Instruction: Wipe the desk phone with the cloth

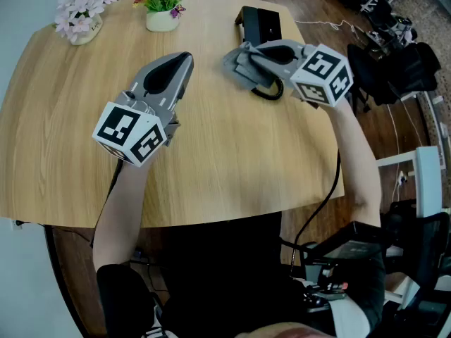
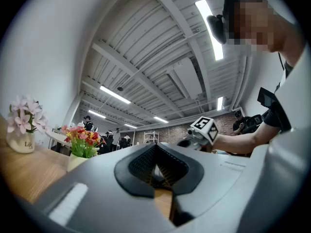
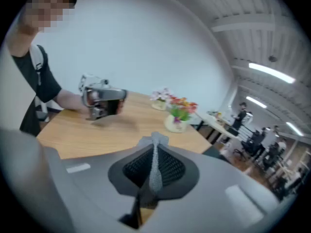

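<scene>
A black desk phone (image 1: 259,23) sits near the table's far edge, right of centre. My right gripper (image 1: 248,49) hovers just in front of it and is shut on a grey cloth (image 1: 238,66) that bunches at its tip. In the right gripper view a thin fold of the cloth (image 3: 155,165) is pinched between the pads. My left gripper (image 1: 186,57) hangs over the middle of the table, shut and empty, a hand's width left of the cloth. The phone shows in neither gripper view.
The round wooden table (image 1: 211,160) carries a pot of pale pink flowers (image 1: 81,16) at the far left and a white pot of bright flowers (image 1: 162,5) beside it. A black cord loop (image 1: 268,91) lies under the right gripper. Chairs and gear stand at the right.
</scene>
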`<state>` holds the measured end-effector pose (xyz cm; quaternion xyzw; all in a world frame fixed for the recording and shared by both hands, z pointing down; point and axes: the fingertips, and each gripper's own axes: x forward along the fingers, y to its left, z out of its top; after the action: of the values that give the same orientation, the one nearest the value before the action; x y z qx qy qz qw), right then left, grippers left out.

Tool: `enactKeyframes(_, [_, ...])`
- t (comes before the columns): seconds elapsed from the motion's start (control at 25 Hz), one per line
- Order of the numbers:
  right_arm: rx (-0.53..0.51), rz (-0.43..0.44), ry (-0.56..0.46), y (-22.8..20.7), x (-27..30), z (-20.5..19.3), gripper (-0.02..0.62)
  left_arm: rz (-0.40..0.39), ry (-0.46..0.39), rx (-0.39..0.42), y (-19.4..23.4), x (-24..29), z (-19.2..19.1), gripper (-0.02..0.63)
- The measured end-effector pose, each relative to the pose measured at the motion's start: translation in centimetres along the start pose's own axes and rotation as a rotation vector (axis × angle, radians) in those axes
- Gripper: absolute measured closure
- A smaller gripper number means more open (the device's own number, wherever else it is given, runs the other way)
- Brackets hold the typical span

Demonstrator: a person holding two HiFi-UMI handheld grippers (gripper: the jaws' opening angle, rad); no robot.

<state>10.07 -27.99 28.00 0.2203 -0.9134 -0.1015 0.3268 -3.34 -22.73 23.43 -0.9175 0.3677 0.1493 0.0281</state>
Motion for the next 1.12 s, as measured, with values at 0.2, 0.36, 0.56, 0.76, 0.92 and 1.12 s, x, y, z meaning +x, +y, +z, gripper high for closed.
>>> enactKeyframes(0.2, [0.101,-0.412,-0.002,-13.2,-4.7,-2.7,0.577,-0.061,0.078,0.105,-1.7,0.3,-1.1,0.603])
enactKeyframes(0.36, [0.108,-0.562,0.025,-19.0,-4.4,-3.7,0.577,-0.104,0.141,0.253,-3.3,0.6,-2.7,0.603])
enactKeyframes(0.56, [0.154,-0.478,-0.005,-19.7,2.0,-2.4,0.577,-0.133,0.175,0.331,-4.4,0.7,-3.7,0.603])
enactKeyframes(0.76, [0.128,-0.485,0.133,-20.2,4.8,-6.0,0.577,-0.128,0.169,0.338,-4.2,0.8,-3.1,0.603])
enactKeyframes(0.92, [0.093,-0.584,0.298,-22.0,2.5,-10.5,0.577,-0.133,0.168,0.331,-4.6,0.8,-2.5,0.603])
enactKeyframes(1.12, [0.041,-0.651,0.198,-23.1,0.9,-8.2,0.577,-0.164,0.165,0.362,-5.8,0.9,-2.5,0.603])
